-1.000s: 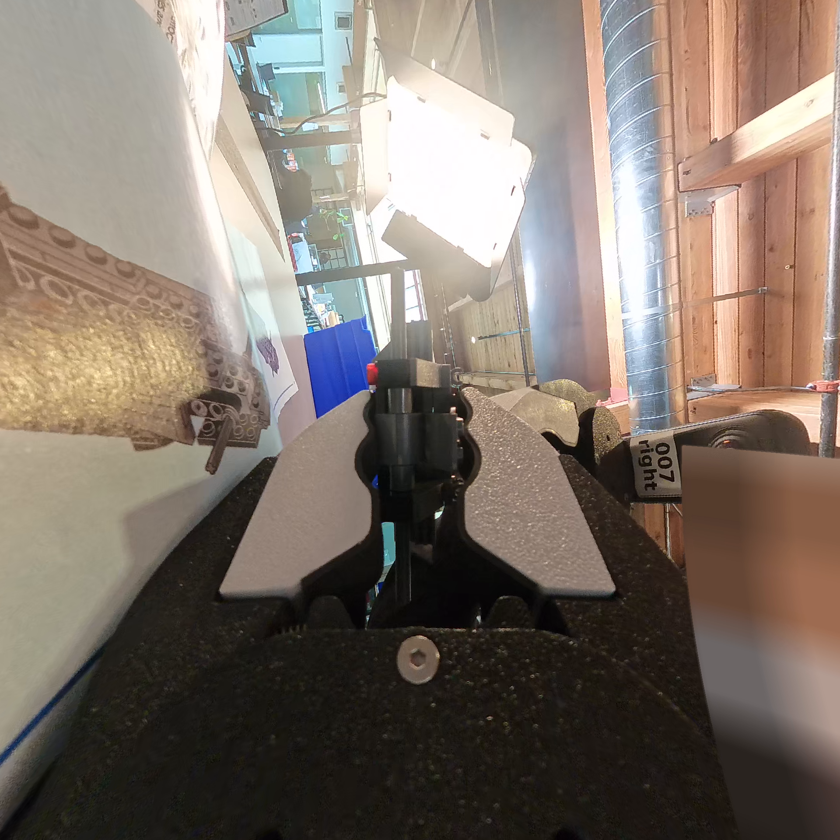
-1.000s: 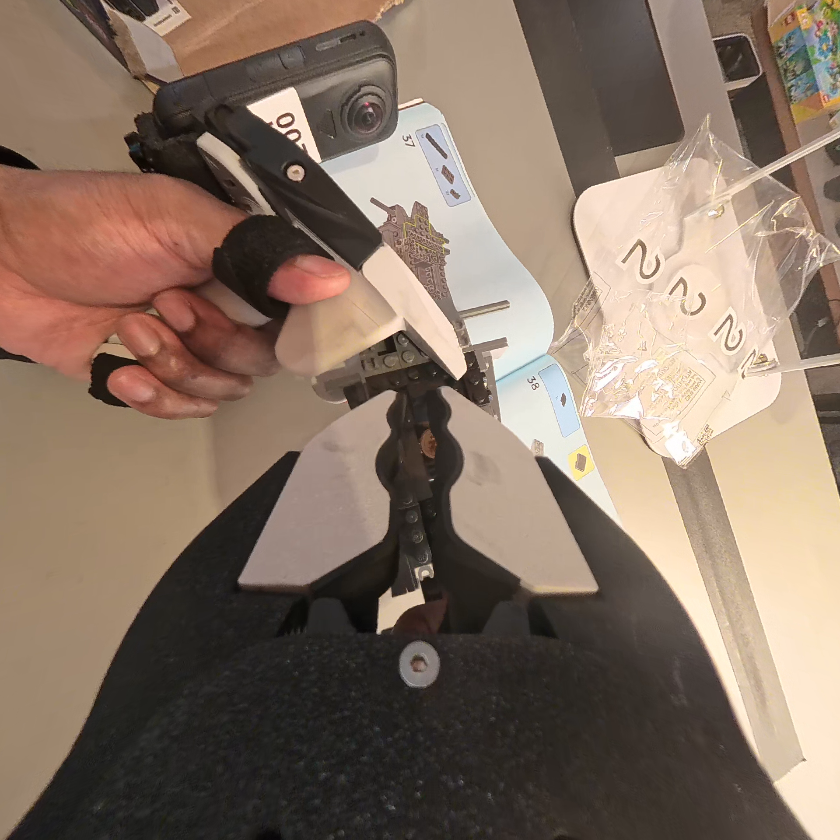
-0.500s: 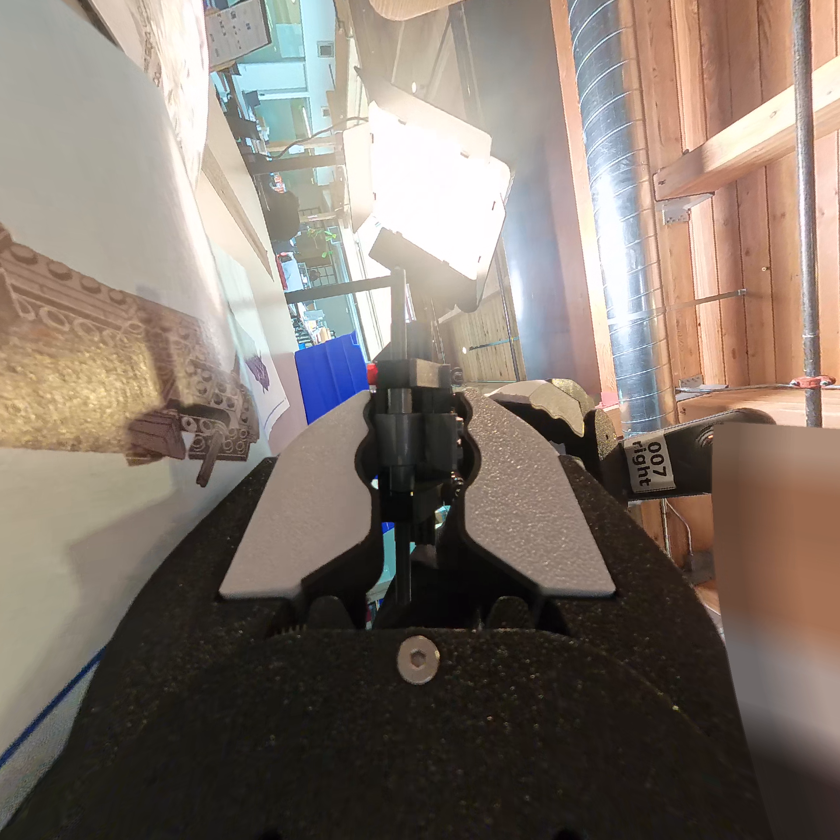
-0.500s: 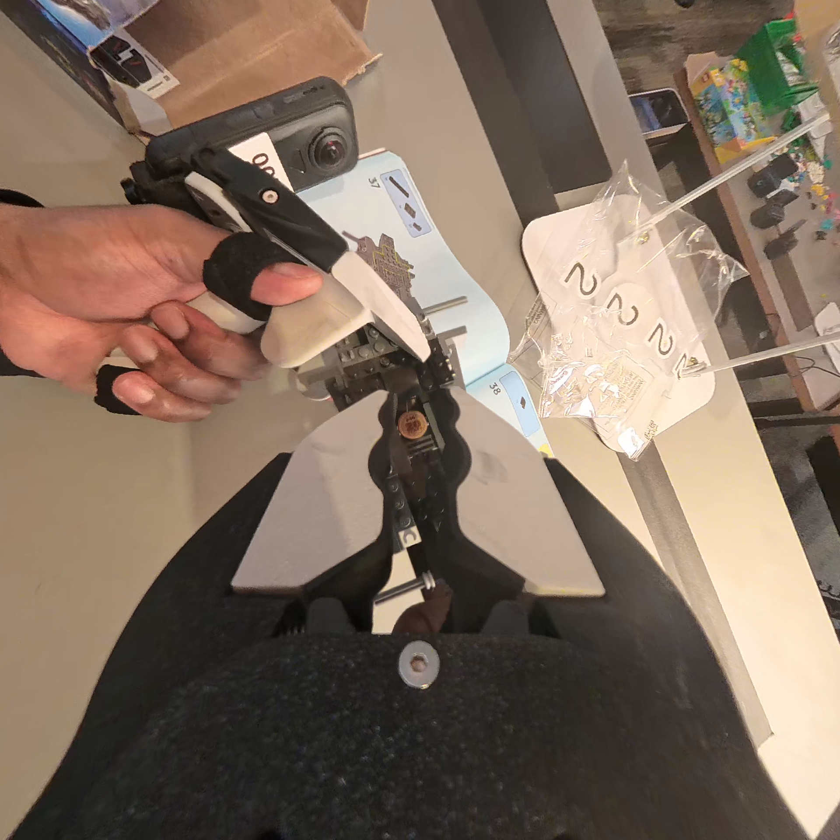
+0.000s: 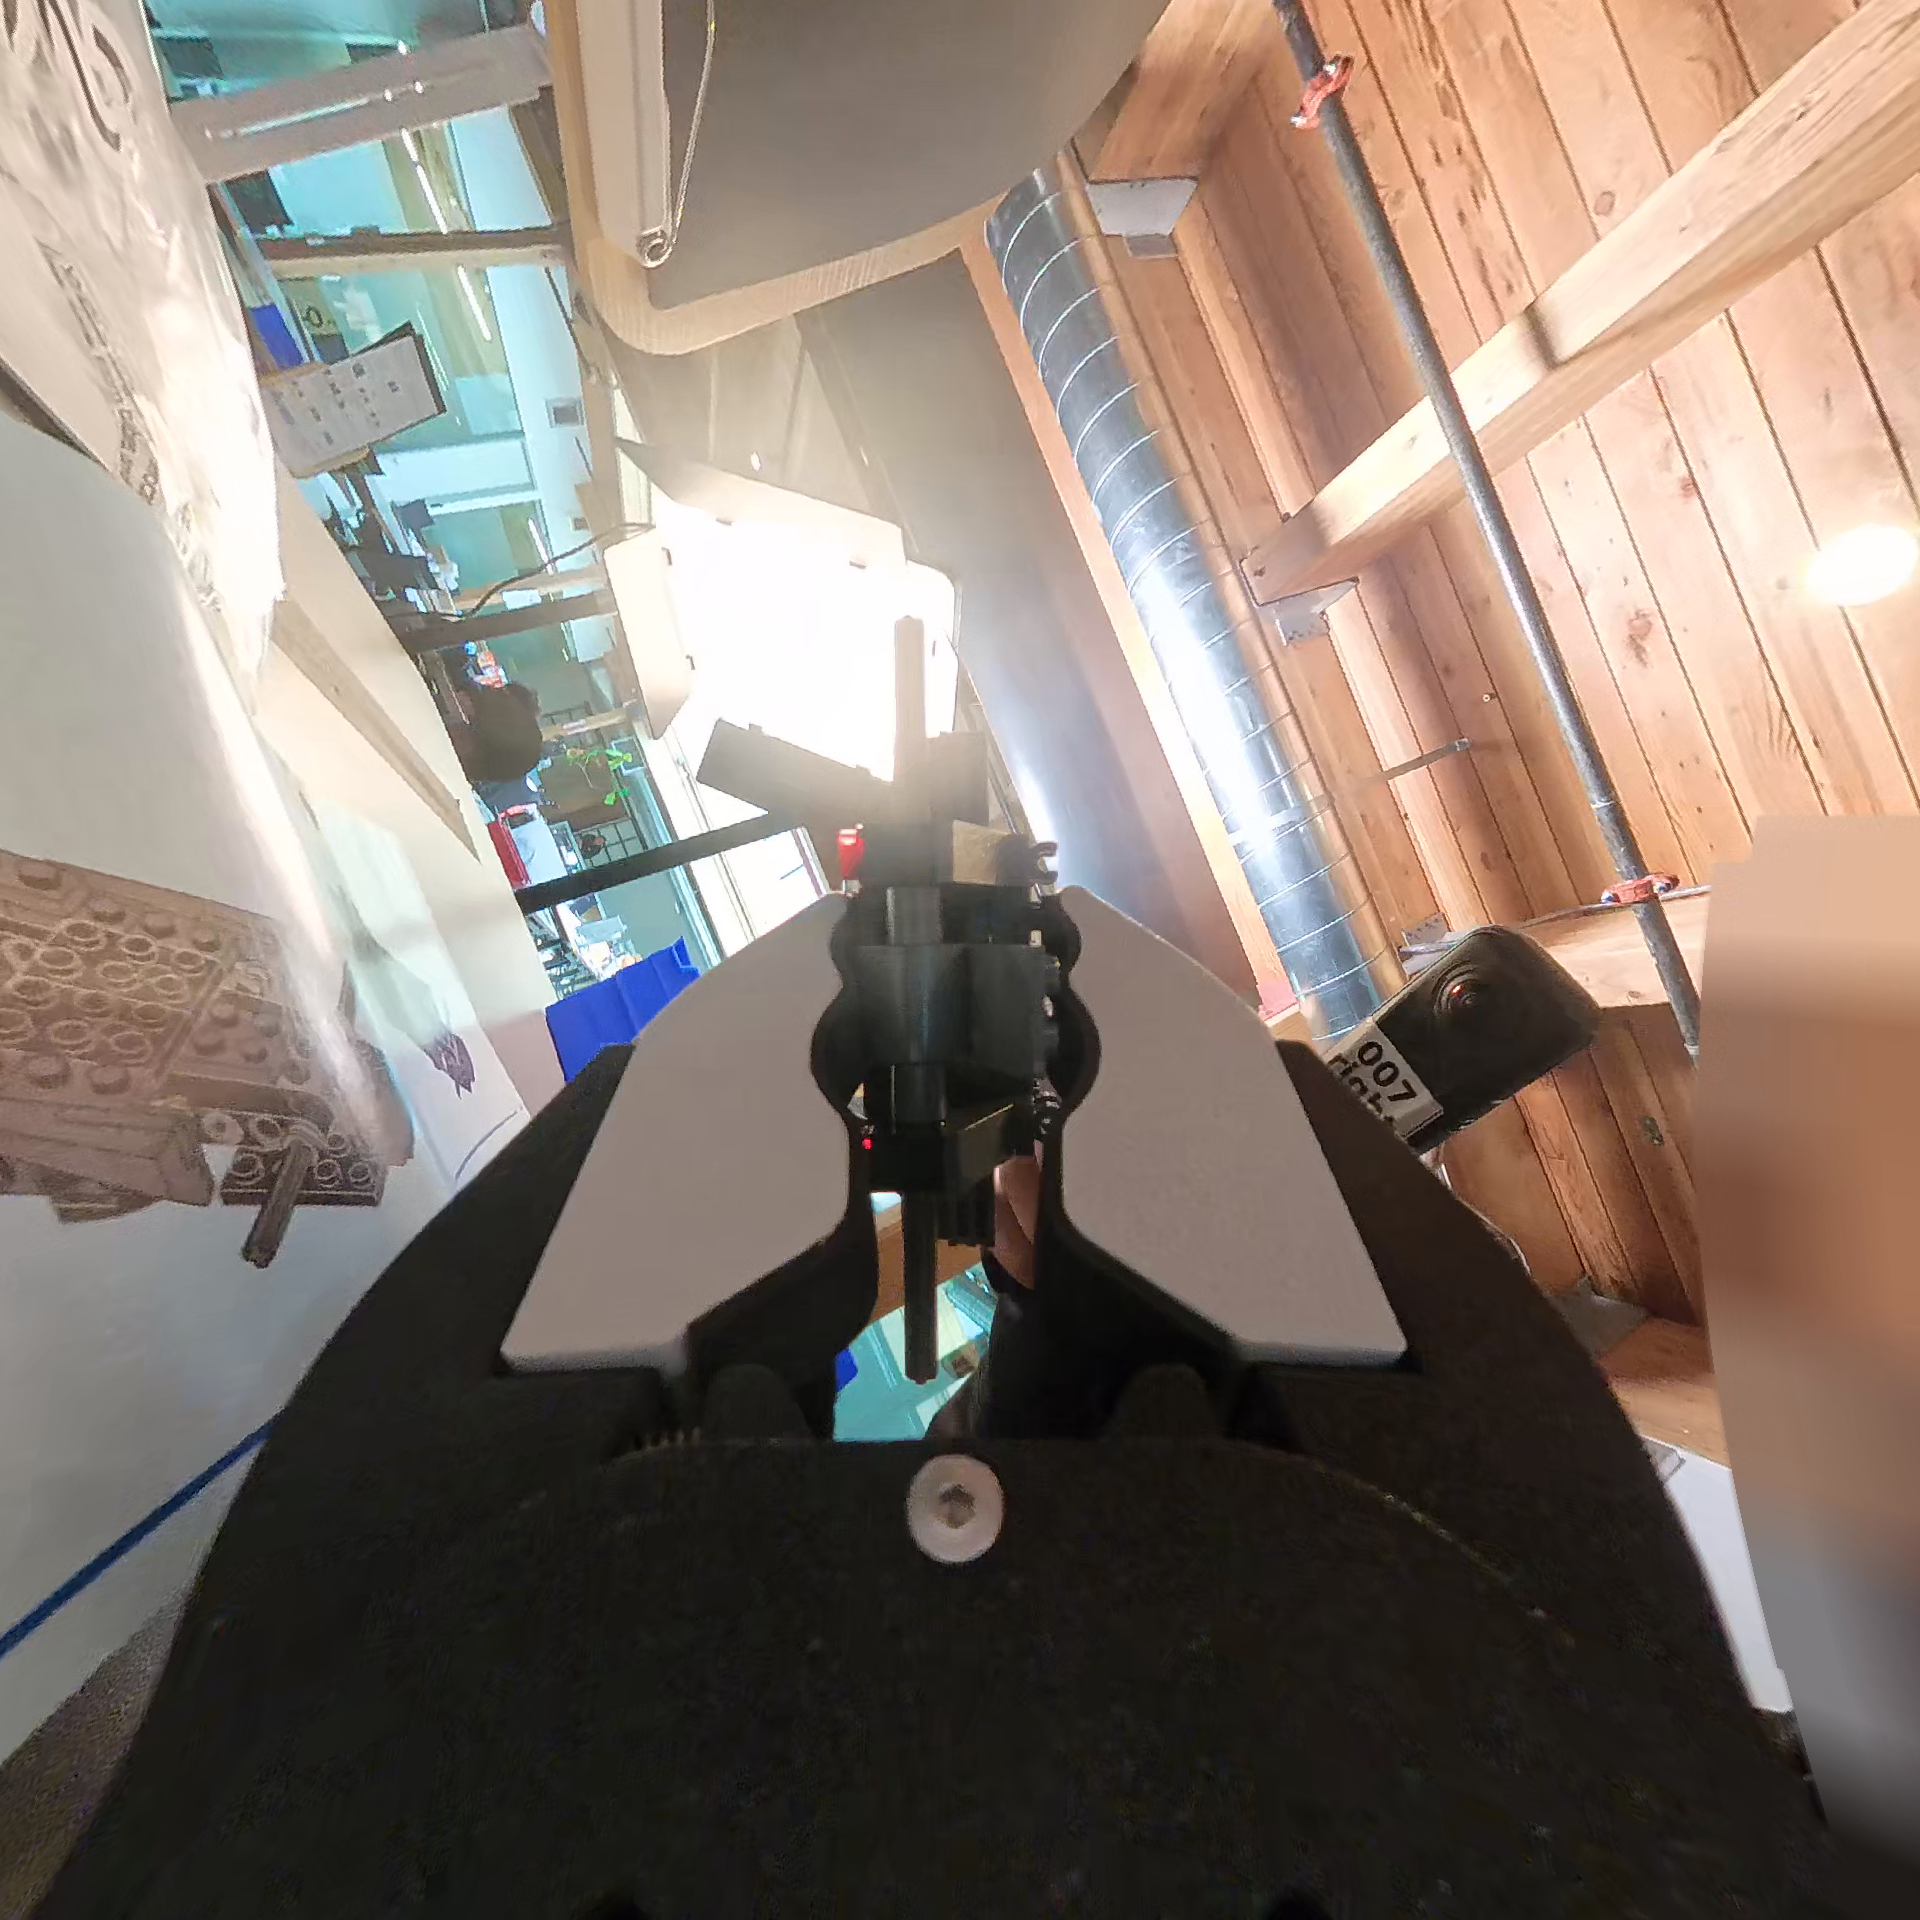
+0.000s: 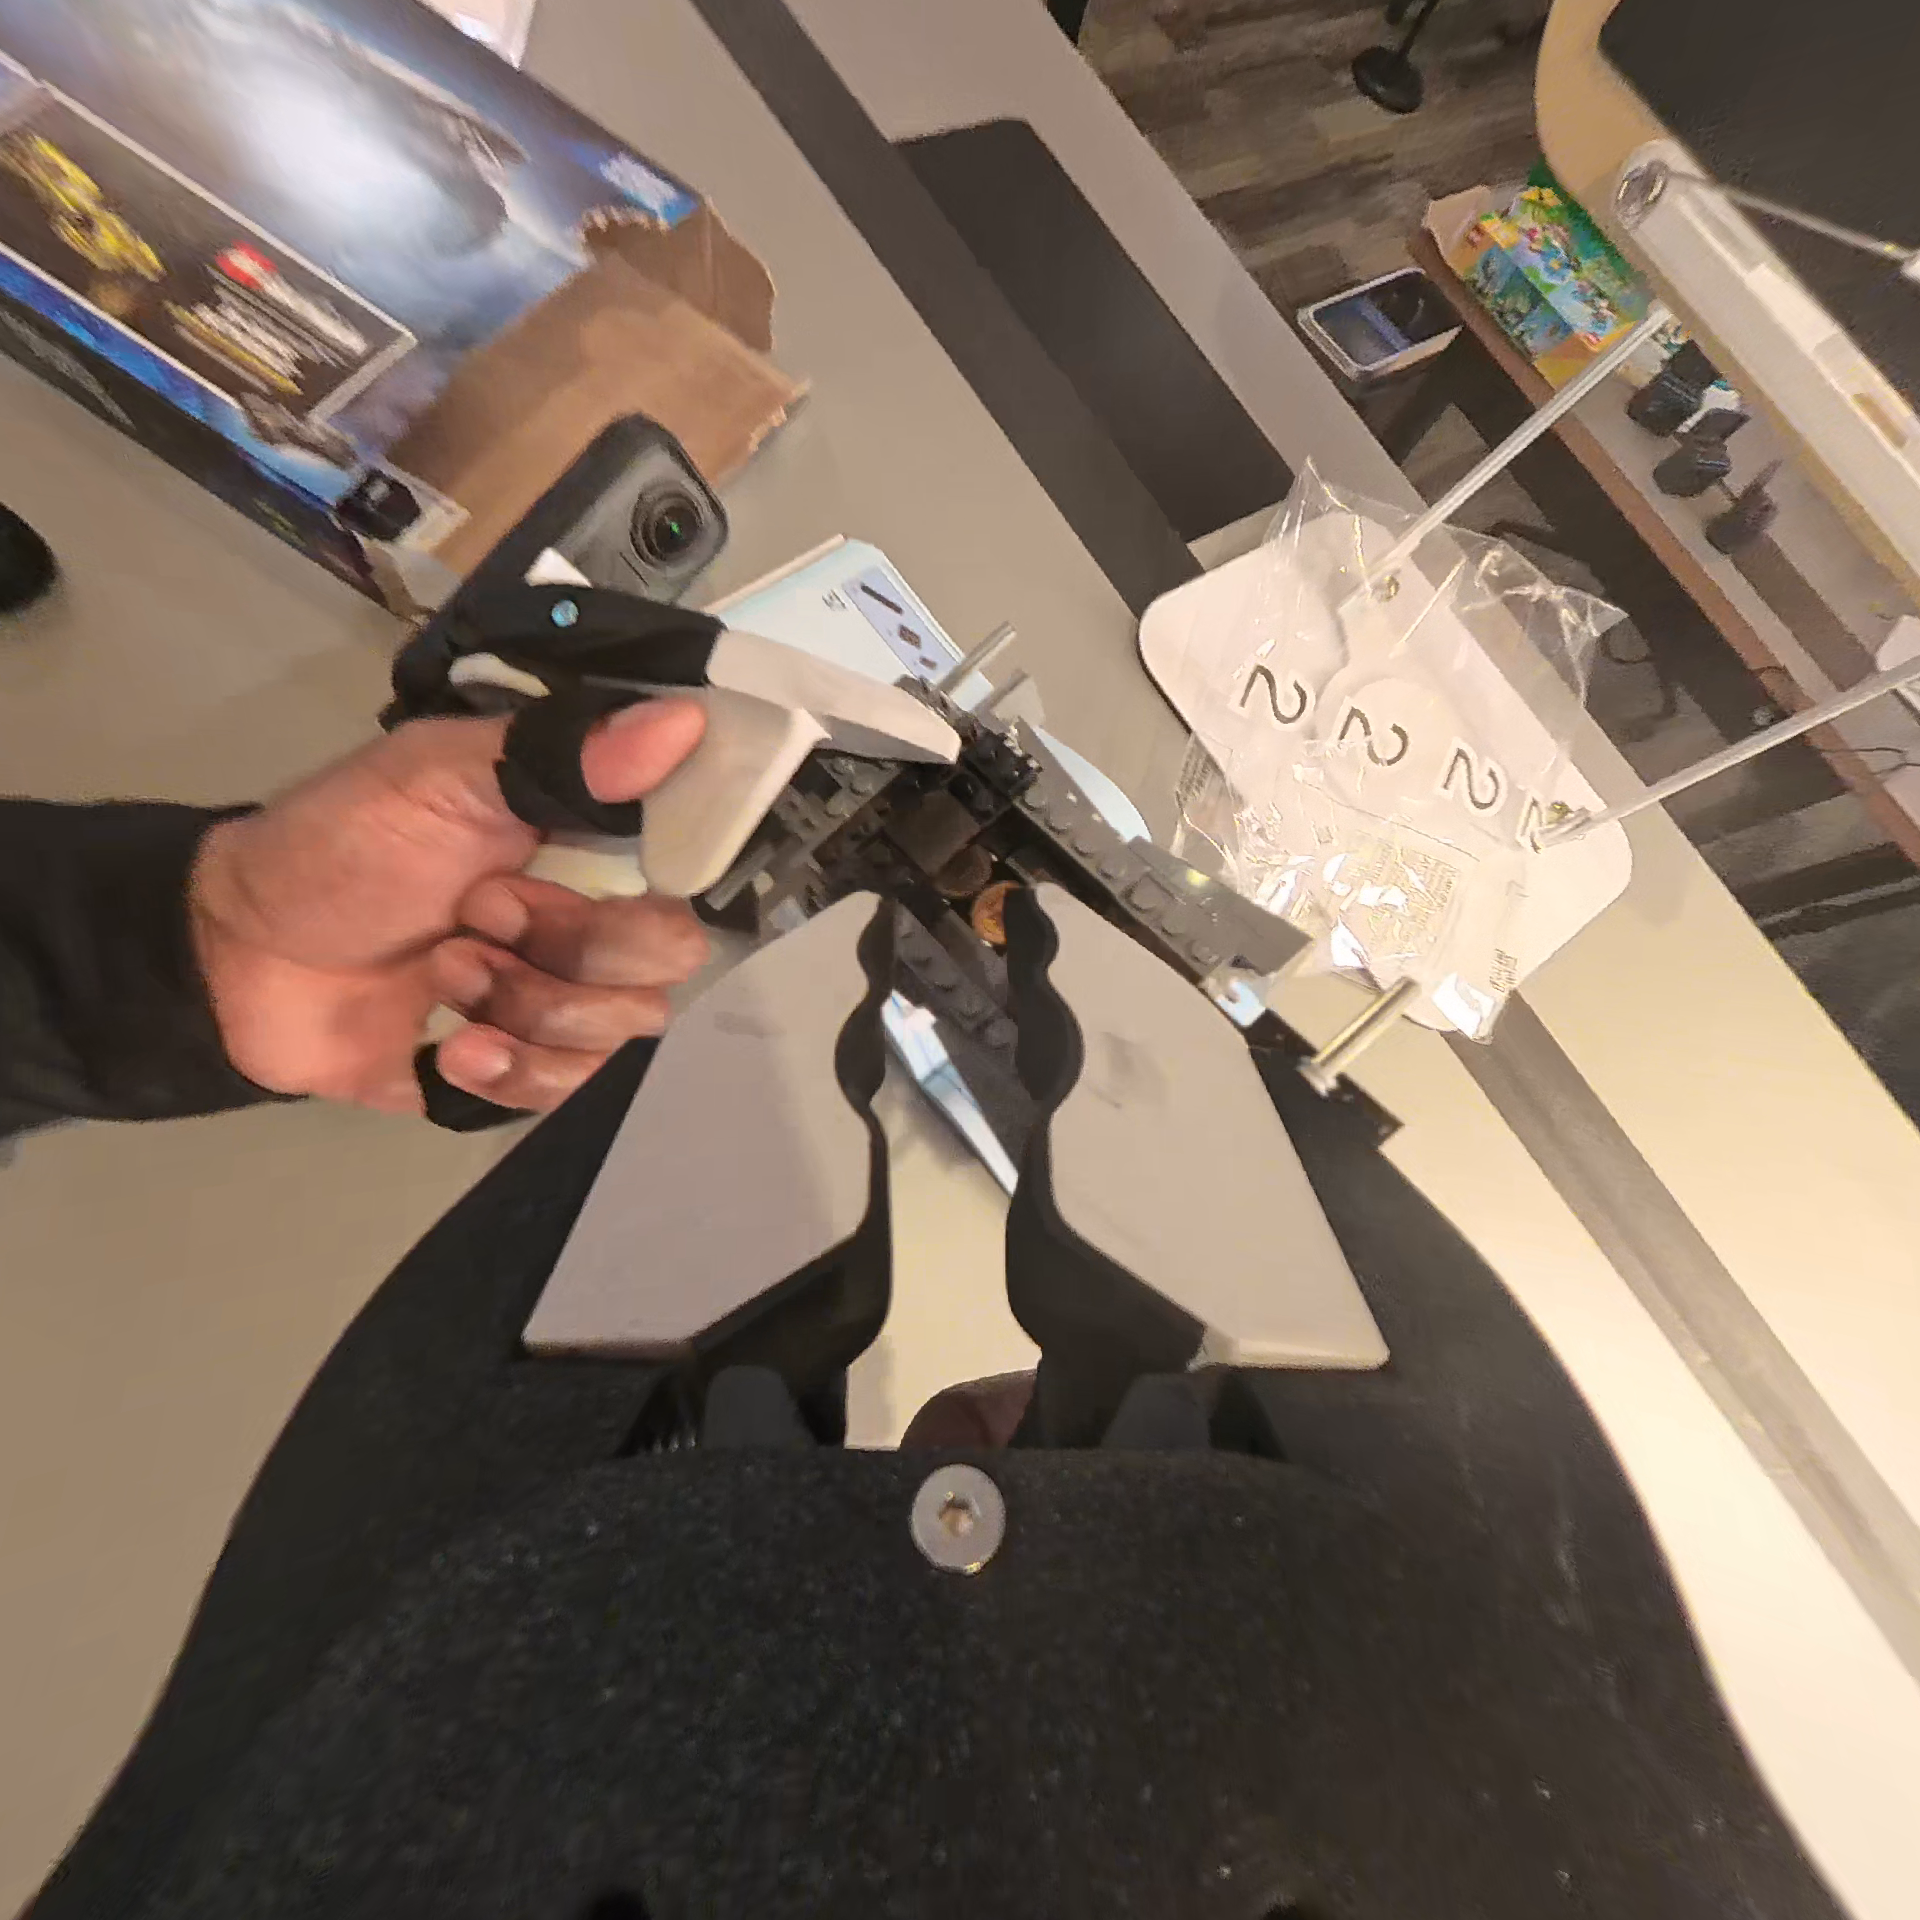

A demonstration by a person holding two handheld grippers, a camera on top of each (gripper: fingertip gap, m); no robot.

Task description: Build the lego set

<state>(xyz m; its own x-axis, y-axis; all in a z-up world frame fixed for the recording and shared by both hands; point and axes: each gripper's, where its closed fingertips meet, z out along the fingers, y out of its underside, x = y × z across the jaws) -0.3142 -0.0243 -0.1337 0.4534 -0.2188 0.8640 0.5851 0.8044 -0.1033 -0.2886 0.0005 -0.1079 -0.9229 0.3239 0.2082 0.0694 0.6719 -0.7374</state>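
My left gripper [image 5: 951,914] is shut on a dark grey brick assembly [image 5: 940,997] with a thin axle rod [image 5: 909,727] sticking out past the fingertips. The right wrist view shows the same gripper [image 6: 831,790] in a person's hand [image 6: 395,914], clamping that assembly [image 6: 1091,852], which has a long studded plate and metal-coloured axles. My right gripper [image 6: 951,914] is open just below the assembly. A dark plate [image 6: 951,987] of the assembly stands between its fingers, and the pads do not press on it. The right gripper's camera body [image 5: 1486,1018] shows at the right of the left wrist view.
An open instruction booklet [image 6: 862,603] lies on the table under the assembly and fills the left of the left wrist view [image 5: 156,1039]. Clear numbered plastic bags [image 6: 1403,790] lie on a white tray [image 6: 1195,623] to the right. A torn cardboard set box [image 6: 260,260] lies at the far left. There is about 5 centimetres between the tips of the two grippers.
My right gripper's jaws have widened and let go of the dark plate they pinched. The left gripper has turned the assembly, so its long plate now points right. The left grasp is unchanged.
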